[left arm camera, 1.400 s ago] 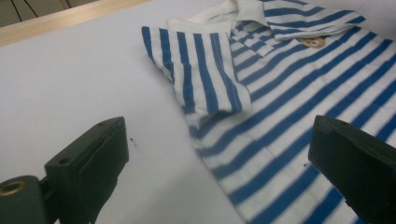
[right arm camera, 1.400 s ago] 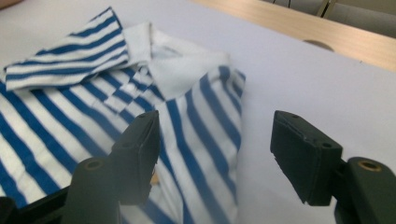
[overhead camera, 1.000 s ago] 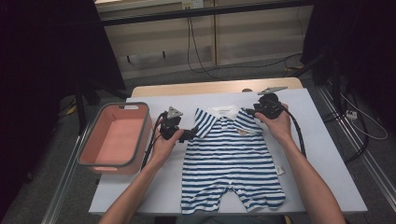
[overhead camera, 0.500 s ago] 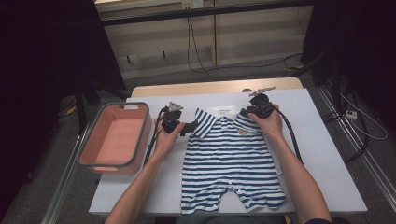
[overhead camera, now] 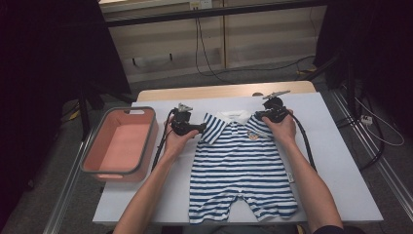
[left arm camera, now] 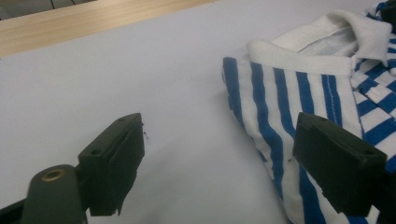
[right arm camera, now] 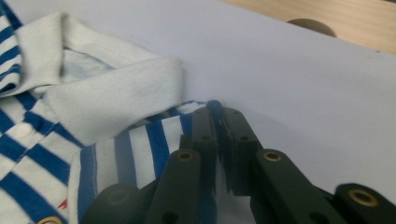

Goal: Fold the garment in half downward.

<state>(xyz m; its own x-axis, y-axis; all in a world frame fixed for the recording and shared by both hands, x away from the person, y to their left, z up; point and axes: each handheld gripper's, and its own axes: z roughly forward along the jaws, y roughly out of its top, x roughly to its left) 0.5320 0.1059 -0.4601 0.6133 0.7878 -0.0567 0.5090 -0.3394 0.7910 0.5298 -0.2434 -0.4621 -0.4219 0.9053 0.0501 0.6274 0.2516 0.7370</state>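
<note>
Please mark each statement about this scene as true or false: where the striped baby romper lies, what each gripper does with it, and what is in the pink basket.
1. The striped romper lies flat on the white table. True.
2. The right gripper stands wide open above the collar. False: its jaws have just been closing and are pinched on the romper's shoulder edge, beside the white collar.
3. The left gripper is open, with the sleeve edge between its jaws. True: the jaws stand apart and do not press the cloth.
4. The pink basket holds folded clothes. False: nothing lies in it.
5. The basket stands on the side of the left gripper. True.
</note>
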